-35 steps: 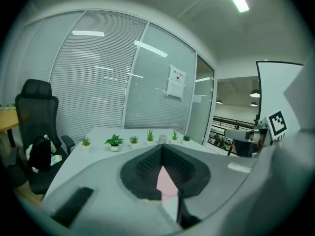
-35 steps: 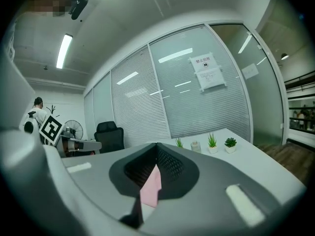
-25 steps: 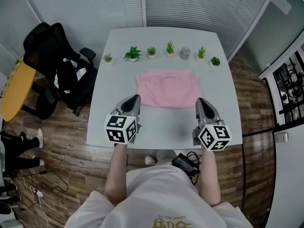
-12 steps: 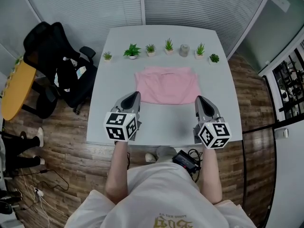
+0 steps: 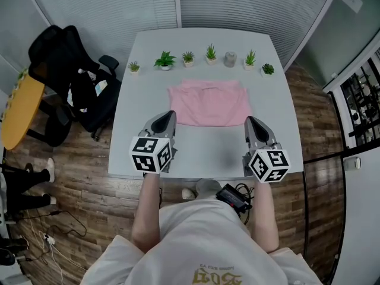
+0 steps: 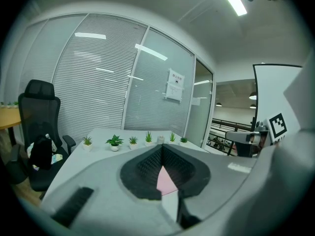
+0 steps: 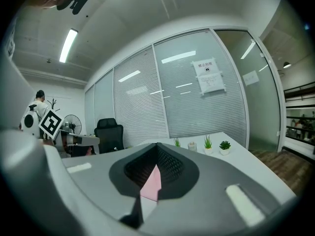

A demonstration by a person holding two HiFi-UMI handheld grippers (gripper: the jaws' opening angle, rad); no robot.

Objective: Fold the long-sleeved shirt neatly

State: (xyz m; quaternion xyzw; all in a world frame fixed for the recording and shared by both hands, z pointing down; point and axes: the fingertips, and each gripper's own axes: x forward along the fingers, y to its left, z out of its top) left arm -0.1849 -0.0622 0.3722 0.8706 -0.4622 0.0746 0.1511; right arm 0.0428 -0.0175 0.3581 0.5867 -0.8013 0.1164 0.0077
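Observation:
The pink shirt (image 5: 208, 103) lies folded into a flat rectangle in the middle of the white table (image 5: 136, 100). My left gripper (image 5: 169, 117) hovers just short of the shirt's near left corner, jaws shut and empty. By the near right corner my right gripper (image 5: 251, 122) is also shut with nothing in it. In the left gripper view the closed left gripper (image 6: 161, 149) leaves only a sliver of the pink shirt (image 6: 165, 181) showing. The right gripper view is similar: the closed right gripper (image 7: 156, 146) stands above a strip of the shirt (image 7: 151, 187).
Several small potted plants (image 5: 165, 59) and a grey cup (image 5: 230, 59) line the table's far edge. A black office chair (image 5: 71, 82) stands at the left beside a yellow tabletop (image 5: 21, 108). A black device with cables (image 5: 233, 198) lies on the wooden floor by the person's feet.
The head view has shifted slightly, so the table sits a little higher in the picture. Both grippers stay shut in nearly the same place, and the shirt has not moved.

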